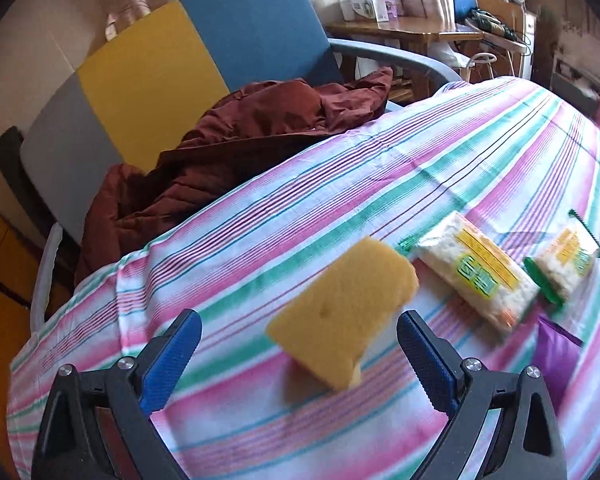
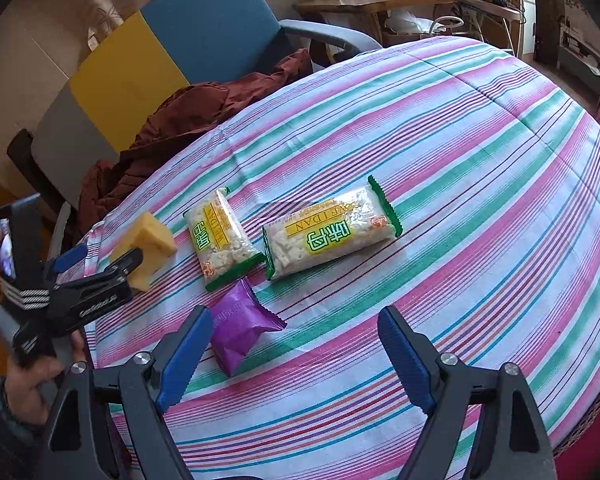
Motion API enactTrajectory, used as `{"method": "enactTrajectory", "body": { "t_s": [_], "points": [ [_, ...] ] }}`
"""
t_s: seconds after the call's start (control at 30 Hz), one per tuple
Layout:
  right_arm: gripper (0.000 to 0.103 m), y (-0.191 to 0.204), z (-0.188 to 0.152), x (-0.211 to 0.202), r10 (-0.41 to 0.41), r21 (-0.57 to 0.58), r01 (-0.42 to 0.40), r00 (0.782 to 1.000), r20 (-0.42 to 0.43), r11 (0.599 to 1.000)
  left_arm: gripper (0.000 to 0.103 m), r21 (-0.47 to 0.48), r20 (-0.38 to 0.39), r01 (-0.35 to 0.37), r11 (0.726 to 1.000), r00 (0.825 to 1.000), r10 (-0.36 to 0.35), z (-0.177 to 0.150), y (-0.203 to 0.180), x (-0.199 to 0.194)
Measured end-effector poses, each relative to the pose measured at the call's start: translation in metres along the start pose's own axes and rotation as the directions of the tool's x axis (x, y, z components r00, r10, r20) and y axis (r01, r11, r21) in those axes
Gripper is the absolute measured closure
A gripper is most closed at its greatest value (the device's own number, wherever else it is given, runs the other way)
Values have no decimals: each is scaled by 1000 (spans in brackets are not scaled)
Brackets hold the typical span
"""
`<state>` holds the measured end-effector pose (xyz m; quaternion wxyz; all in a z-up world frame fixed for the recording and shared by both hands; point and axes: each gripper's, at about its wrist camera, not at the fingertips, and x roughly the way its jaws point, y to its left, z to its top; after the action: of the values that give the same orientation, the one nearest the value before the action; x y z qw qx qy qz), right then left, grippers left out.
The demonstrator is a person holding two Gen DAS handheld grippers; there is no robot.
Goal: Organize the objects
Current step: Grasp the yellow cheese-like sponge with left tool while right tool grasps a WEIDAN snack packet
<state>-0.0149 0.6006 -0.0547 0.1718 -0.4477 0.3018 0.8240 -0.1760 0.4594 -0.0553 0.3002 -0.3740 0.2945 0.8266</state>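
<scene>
Your left claw (image 1: 298, 354) spread wide, yellow sponge (image 1: 342, 314) between fingers, ungripped, at tabletop (image 1: 440, 160) edge beside snack packets (image 1: 476, 270). Likely light, squashy: pinch mid-body. Right claw (image 2: 296, 350) wide, empty.

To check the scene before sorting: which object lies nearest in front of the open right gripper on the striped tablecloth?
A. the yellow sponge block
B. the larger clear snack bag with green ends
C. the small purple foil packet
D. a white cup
C: in the right wrist view the small purple foil packet lies just beside the right gripper, by its left finger.
</scene>
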Motion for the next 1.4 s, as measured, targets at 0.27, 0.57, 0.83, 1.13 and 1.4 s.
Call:
{"method": "enactTrajectory", "body": {
  "t_s": [0.27,0.57,0.83,1.13,1.4],
  "points": [
    [17,-3,1,7,-14,7,15,1000,-25,1000,47,-6,-26,114,993,993,-114,-2,-8,12],
    [17,-3,0,9,-52,-2,52,998,-27,999,47,-151,23,211,966,977,-210,-39,11,-50],
    [17,-15,19,19,-48,73,54,996,-81,996,47,-144,88,260,955,964,-249,-86,21,-119],
    [17,-17,61,71,-137,173,154,985,-108,973,45,-244,113,294,924,955,-274,-128,63,-153],
    [43,15,70,96,-237,-49,233,966,-105,971,45,-312,95,289,905,957,-273,-157,88,-154]
  ]
}}
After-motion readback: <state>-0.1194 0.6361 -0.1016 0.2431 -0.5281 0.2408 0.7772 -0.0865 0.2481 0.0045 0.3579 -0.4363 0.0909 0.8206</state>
